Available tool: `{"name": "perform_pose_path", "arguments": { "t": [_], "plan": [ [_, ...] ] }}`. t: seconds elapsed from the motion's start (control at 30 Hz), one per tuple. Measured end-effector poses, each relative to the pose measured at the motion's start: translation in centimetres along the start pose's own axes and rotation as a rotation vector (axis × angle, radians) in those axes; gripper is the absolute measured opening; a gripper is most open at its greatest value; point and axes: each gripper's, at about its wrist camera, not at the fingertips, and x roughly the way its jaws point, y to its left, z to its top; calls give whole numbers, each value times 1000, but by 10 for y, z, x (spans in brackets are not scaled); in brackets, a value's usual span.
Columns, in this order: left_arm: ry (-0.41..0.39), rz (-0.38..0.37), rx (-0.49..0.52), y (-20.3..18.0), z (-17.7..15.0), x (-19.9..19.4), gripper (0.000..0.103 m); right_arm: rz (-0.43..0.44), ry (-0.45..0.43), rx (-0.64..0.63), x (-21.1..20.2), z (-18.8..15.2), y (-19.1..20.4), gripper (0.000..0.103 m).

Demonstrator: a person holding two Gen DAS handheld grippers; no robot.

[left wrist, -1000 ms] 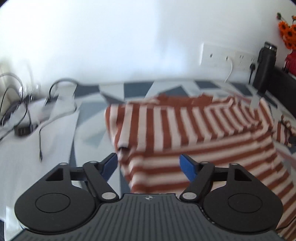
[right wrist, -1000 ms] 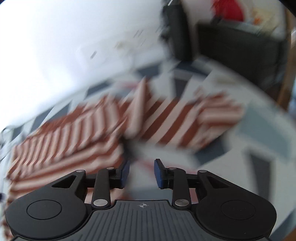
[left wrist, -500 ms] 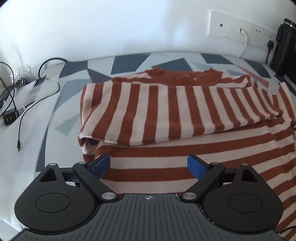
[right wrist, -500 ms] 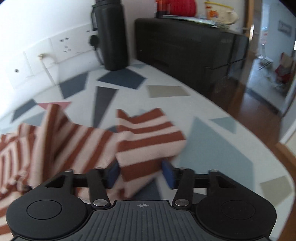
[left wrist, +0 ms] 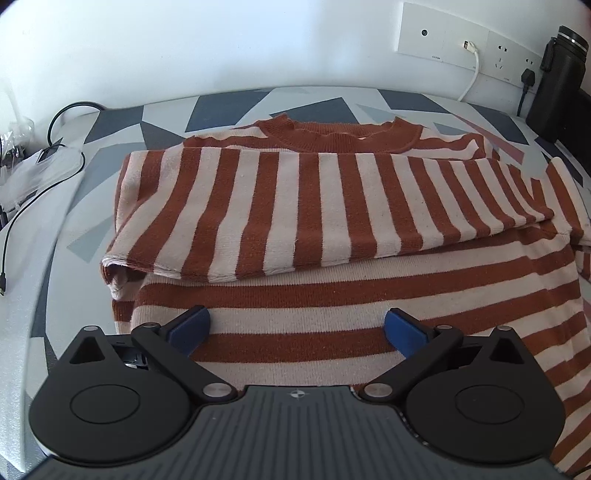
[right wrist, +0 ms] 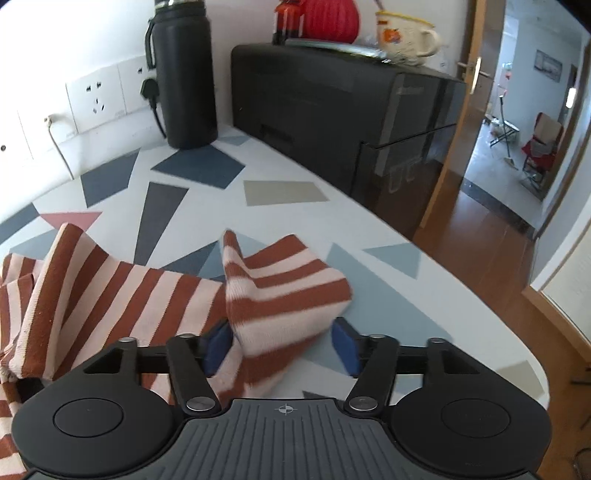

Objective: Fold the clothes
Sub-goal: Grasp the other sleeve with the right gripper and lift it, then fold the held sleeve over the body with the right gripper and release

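A rust-and-cream striped sweater [left wrist: 332,206] lies flat on the patterned table, collar at the far side, one sleeve folded across its chest. My left gripper [left wrist: 295,319] hovers over the sweater's lower body. Its jaws are opening, very wide, and pinch nothing; the fabric only lies beneath them. In the right wrist view the other sleeve [right wrist: 110,295] runs out to the right, and its cuff end [right wrist: 284,288] stands bunched up between the jaws of my right gripper [right wrist: 281,332]. Those jaws are opening; the right pad [right wrist: 345,347] stands apart from the cloth.
A black bottle [right wrist: 184,74] and a black box [right wrist: 332,110] bearing a mug [right wrist: 406,33] stand at the back right by wall sockets [left wrist: 461,40]. Cables [left wrist: 22,206] lie at the table's left. The rounded table edge [right wrist: 480,314] drops to wooden floor on the right.
My left gripper came lower and closer over the sweater, and its jaws widened. My right gripper swung right to the sleeve's cuff; its jaws, close around the cuff half a second ago, have spread.
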Motion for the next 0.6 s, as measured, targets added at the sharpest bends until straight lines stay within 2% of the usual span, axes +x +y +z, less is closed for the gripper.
{"name": "perform_pose_path", "arguments": {
  "t": [0.1,0.2,0.27,0.3,0.37,0.5,0.6],
  "plan": [
    [-11,-8,10,0,-2,0,103,1,18,-18,7,2,4,56],
    [-20,-26,31,3,-3,0,103,-9,22,-18,7,2,4,42],
    [-9,-37,46,4,0,1,103,-17,29,3,7,4,1,22],
    [3,-41,47,5,2,2,103,-13,28,17,7,6,-1,16],
    [18,-53,32,7,7,1,102,19,5,42,1,7,-4,15],
    [25,-104,-62,20,20,-3,102,83,-76,38,-20,11,6,14],
    [-1,-78,-58,24,27,-6,102,126,-121,46,-33,20,19,14]
  ]
}}
